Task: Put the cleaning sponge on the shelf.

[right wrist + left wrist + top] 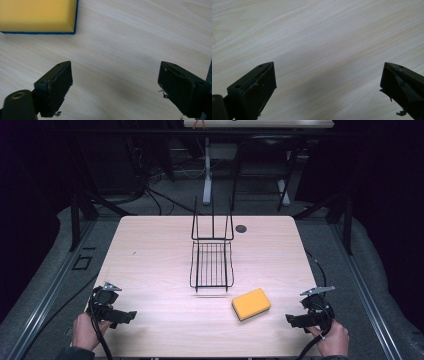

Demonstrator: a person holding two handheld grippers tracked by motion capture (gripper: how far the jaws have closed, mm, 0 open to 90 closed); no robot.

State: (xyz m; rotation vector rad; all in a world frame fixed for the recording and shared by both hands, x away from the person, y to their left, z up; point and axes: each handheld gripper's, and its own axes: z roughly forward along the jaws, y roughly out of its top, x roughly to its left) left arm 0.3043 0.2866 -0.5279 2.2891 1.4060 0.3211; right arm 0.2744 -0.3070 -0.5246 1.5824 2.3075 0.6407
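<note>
Right gripper [295, 320] first: we see it low at the near right edge of the table [150, 250], jaws spread wide with nothing between them; in the right gripper view [115, 85] bare wood shows between the two black jaws. Left gripper [127, 316] sits at the near left edge, also gaping wide and holding nothing, and the left gripper view [328, 82] has plain wood grain between its jaws. Now by size. We log the table as a light wood top, largest item. Next, a black wire rack [212, 265] stands about mid-table, its tall back toward the far side and its barred bed sloping toward us. Then the yellow sponge [251, 303], lying flat just right of the rack's near corner, apart from it, and near the right gripper but not touching it; the right gripper view catches its corner [37, 15] with a dark blue underside edge. Smallest: a dark round spot [241, 228] on the tabletop, right of the rack's back.
</note>
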